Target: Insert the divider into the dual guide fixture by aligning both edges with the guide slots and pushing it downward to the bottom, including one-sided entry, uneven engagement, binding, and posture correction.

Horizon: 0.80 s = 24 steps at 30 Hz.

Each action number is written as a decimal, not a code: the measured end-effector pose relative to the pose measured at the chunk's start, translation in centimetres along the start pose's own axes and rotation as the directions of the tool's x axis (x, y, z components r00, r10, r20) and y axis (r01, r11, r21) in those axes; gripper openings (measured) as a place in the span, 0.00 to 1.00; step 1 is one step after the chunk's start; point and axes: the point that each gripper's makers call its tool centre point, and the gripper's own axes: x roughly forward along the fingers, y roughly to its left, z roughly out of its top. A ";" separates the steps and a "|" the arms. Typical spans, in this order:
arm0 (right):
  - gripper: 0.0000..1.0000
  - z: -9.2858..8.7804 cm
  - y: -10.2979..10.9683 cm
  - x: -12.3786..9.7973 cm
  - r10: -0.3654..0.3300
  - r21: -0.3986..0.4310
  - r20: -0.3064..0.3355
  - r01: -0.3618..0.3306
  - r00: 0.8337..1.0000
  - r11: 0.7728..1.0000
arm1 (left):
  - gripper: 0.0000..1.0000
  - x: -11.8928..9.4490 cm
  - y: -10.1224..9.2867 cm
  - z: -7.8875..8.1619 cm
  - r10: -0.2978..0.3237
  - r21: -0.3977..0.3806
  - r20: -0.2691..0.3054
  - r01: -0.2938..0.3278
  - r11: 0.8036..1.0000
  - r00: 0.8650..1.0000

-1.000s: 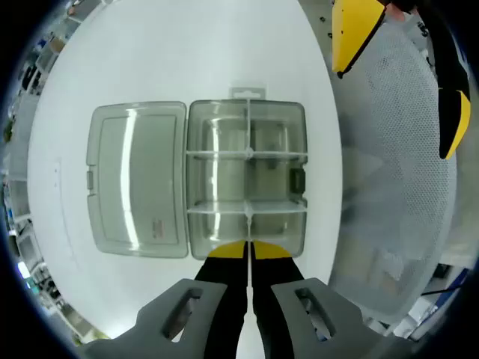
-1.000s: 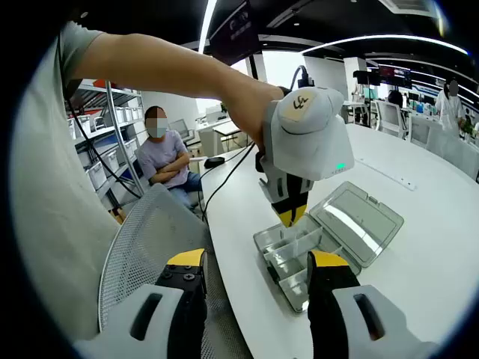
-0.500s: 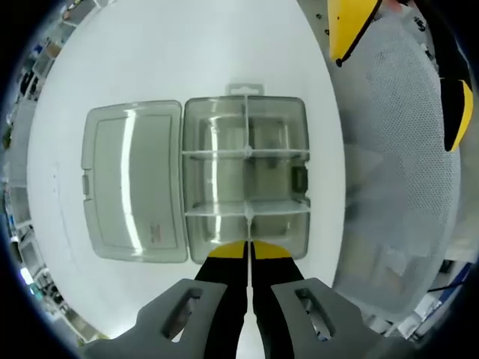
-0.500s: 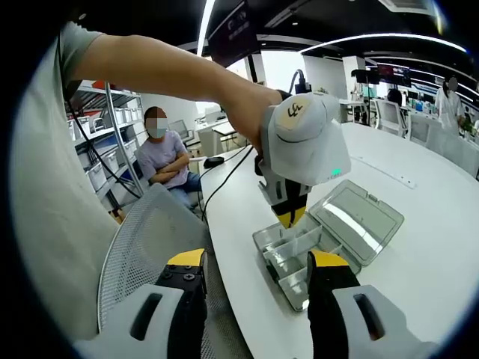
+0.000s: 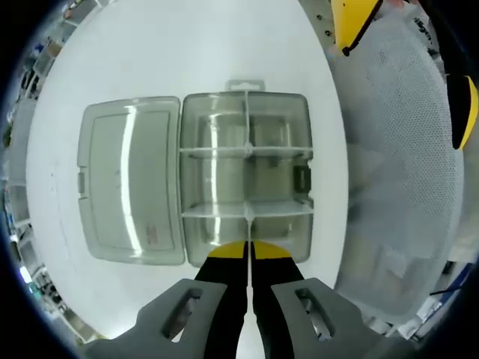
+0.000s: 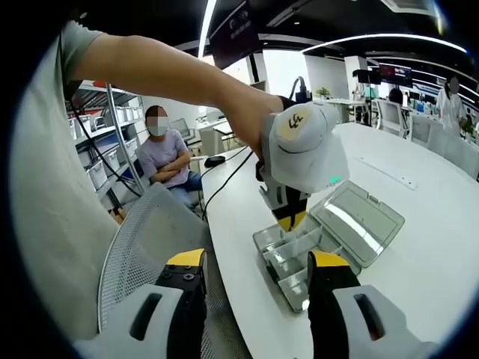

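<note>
A clear plastic compartment box [image 5: 245, 176] lies on the white table [image 5: 187, 52], its lid [image 5: 129, 191] folded open to the left. Two cross walls split the box. My left gripper [image 5: 248, 250] hangs straight above the box's near section, its yellow tips pressed on a thin clear divider [image 5: 247, 224] seen edge-on along the box's midline. In the right gripper view, the left gripper [image 6: 289, 217] stands just over the box [image 6: 296, 258]. My right gripper [image 6: 254, 263] is open beside the table edge, holding nothing. Its yellow fingertips [image 5: 352, 22] show at the top right.
A grey mesh chair back [image 6: 142, 239] sits under the right gripper, beside the table edge [image 6: 224, 247]. A person [image 6: 168, 157] sits at the back by shelving [image 6: 105, 127]. A cable [image 6: 224, 176] runs over the table behind the box.
The left gripper has come slightly closer to the box with the divider, so the box looks a little larger. The right gripper has held still.
</note>
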 end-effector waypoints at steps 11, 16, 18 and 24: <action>0.51 -0.1 -0.1 -0.1 -0.001 0.001 -0.004 0.001 1.000 1.000 | 0.00 0.6 0.0 0.0 -0.001 -0.004 -0.003 0.001 1.000 1.000; 0.51 0.0 -0.2 -0.1 -0.002 0.000 -0.002 0.002 1.000 1.000 | 0.00 0.9 0.0 -0.1 -0.001 -0.005 -0.007 0.001 1.000 1.000; 0.51 0.1 -0.2 -0.2 -0.003 0.003 0.000 0.003 1.000 1.000 | 0.00 0.9 -0.1 -0.1 -0.002 -0.005 -0.008 0.002 1.000 1.000; 0.51 -0.1 -0.2 -0.2 -0.004 0.003 -0.001 0.004 1.000 1.000 | 0.00 1.3 -0.1 -0.1 0.000 -0.006 -0.015 0.000 1.000 1.000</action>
